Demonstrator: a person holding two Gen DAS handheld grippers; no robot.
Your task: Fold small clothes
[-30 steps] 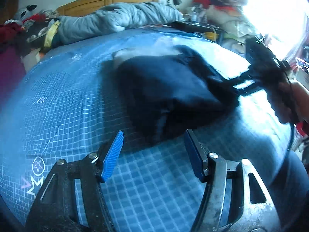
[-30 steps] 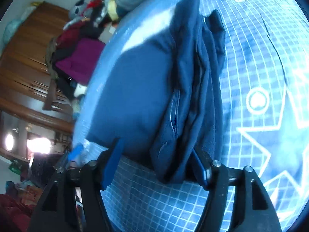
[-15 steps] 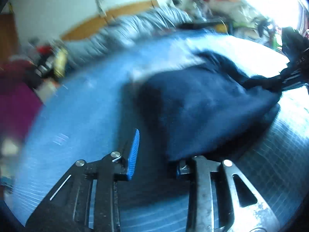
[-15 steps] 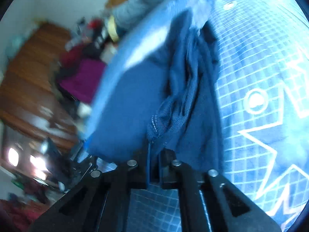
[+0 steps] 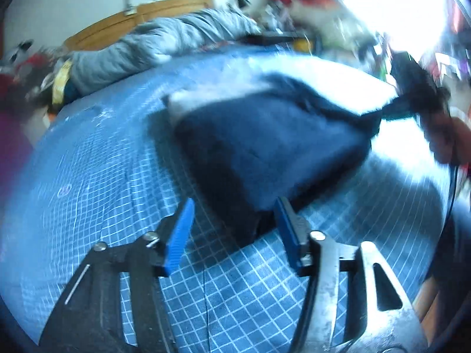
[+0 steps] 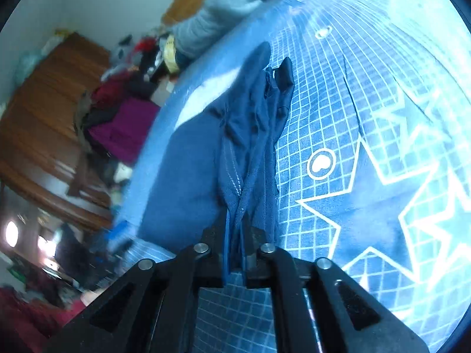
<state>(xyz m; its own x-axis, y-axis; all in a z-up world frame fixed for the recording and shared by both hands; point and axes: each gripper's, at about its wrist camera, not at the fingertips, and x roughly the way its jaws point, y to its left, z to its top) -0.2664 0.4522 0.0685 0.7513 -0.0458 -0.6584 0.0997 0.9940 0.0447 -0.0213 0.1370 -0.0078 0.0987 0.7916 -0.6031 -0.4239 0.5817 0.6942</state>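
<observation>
A dark navy garment (image 5: 265,144) lies folded on the blue checked bedspread (image 5: 103,176). My left gripper (image 5: 234,229) is open, its blue pads either side of the garment's near corner. My right gripper (image 6: 235,253) is shut on a bunched edge of the navy garment (image 6: 191,176) and lifts it off the bed. In the left wrist view the right gripper (image 5: 382,111) shows at the garment's far right corner, pulling the cloth taut.
A grey duvet (image 5: 164,47) lies bunched at the wooden headboard (image 5: 141,20). Piles of clothes and clutter stand beyond the bed's left edge (image 6: 123,123) and far right side (image 5: 323,14). The bedspread has white star prints (image 6: 368,206).
My right gripper closed on the garment's edge and raised it. My left gripper moved in around the near corner, narrowed, then opened wider again.
</observation>
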